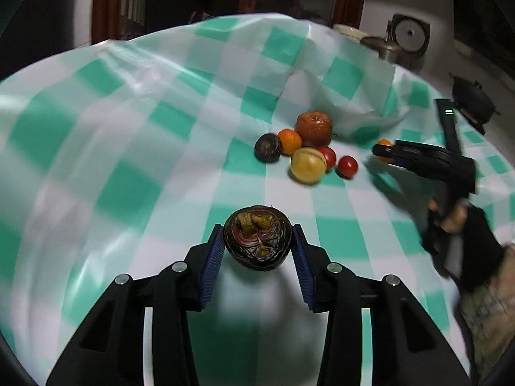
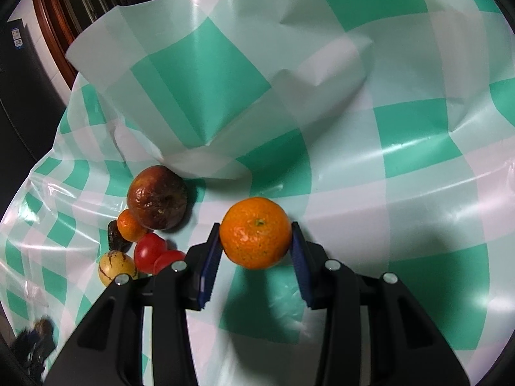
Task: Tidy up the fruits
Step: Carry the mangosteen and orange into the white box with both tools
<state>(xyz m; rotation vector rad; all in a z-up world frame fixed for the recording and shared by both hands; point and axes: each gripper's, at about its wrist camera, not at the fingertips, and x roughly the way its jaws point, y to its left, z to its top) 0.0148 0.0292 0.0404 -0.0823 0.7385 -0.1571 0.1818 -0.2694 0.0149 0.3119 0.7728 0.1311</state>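
Observation:
My left gripper (image 1: 257, 241) is shut on a dark purple mangosteen (image 1: 257, 241), held above the green-and-white checked cloth. My right gripper (image 2: 256, 233) is shut on an orange tangerine (image 2: 256, 232); in the left wrist view that gripper (image 1: 383, 151) shows at the right with the tangerine (image 1: 384, 143) at its tips. A cluster of fruit lies on the cloth: a brown wrinkled apple (image 1: 313, 128), a small tangerine (image 1: 289, 141), another dark mangosteen (image 1: 267, 148), a yellow striped fruit (image 1: 308, 164) and two red tomatoes (image 1: 347, 166). The right wrist view shows the same cluster, with the apple (image 2: 157, 197) at its left.
The checked cloth (image 2: 206, 74) is rumpled, with a raised fold behind the fruit. Beyond the table's far right edge stand a metal pot (image 1: 384, 46) and an appliance (image 1: 408, 33). A dark wooden doorway (image 1: 106, 3) is at the back.

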